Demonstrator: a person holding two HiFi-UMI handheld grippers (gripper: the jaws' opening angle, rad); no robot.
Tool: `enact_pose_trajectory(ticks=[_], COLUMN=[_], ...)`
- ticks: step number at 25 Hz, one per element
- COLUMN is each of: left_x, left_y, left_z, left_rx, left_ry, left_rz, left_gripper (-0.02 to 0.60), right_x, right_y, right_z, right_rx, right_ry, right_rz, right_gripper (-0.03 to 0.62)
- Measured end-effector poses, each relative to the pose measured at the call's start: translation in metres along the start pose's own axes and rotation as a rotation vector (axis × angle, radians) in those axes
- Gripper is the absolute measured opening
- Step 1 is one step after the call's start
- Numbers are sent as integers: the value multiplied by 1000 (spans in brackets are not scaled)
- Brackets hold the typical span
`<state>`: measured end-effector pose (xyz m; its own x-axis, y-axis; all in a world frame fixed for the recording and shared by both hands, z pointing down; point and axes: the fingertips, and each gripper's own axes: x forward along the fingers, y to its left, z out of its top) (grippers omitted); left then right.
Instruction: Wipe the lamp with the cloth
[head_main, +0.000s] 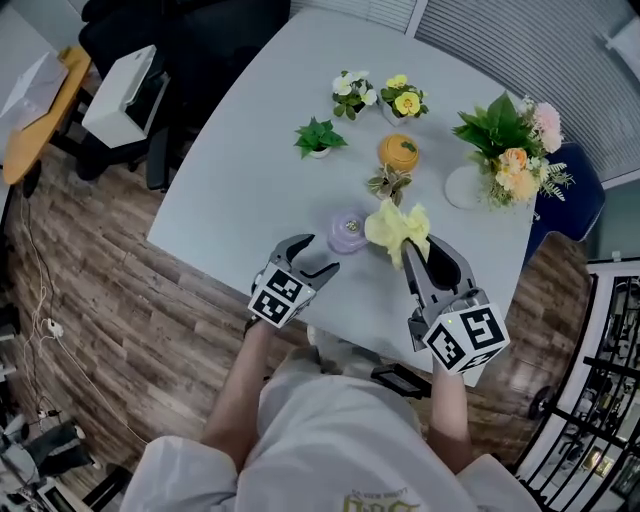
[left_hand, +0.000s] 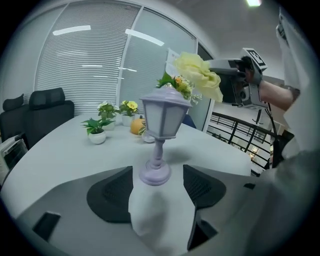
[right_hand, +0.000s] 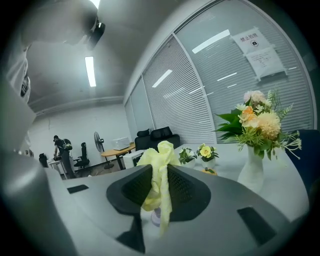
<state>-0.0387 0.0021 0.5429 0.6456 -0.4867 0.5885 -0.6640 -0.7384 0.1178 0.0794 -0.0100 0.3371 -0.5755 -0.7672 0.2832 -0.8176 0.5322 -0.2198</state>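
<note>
Right gripper (right_hand: 160, 172): jaws closed almost fully on a yellow cloth (right_hand: 159, 160), bunched above the tips, thin tail hanging below.

Left gripper (left_hand: 157, 186): jaws wide apart, gripping nothing. Round base of the lilac lamp (left_hand: 162, 117) right at the gap between the tips; contact not clear.

Lamp upright on the grey bench (head_main: 240, 170), near the front edge, just ahead of the left gripper. Cloth up beside the lamp's lantern top, on its right in head view; touching or not, cannot tell.

Just beyond the lamp: small striped-leaf plant (head_main: 388, 183), then orange pumpkin-shaped pot (head_main: 398, 152). Left of those, green potted plant (head_main: 320, 137). Further back, two little flower pots (head_main: 352, 93), side by side. Far right of the bench: white vase with bouquet (head_main: 505, 150). Black office chair (head_main: 190, 40) off the bench's far left corner.
</note>
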Motion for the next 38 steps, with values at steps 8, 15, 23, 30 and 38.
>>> enact_pose_trajectory(ticks=[8,15,23,30,38], left_x=[29,45,56,65,67], left_y=[5,5,6,6,5], left_z=[-5,-10,-12,-18,-16], left_rx=[70,141,200,269,323], left_ry=[44,84,95,128,151], left_rz=[-33,-46,-63,-76,-89], left_gripper=[296,300,302,301,301], right_x=[21,38,56,74,92], right_y=[-13,-16,-11,-8,1], right_z=[6,-2,2,-4,-11], right_rx=[-1,7,5,17,18], right_ry=[2,27,38,65,102], right_rz=[36,67,109,155,200], right_gripper=[97,97,97,97,97])
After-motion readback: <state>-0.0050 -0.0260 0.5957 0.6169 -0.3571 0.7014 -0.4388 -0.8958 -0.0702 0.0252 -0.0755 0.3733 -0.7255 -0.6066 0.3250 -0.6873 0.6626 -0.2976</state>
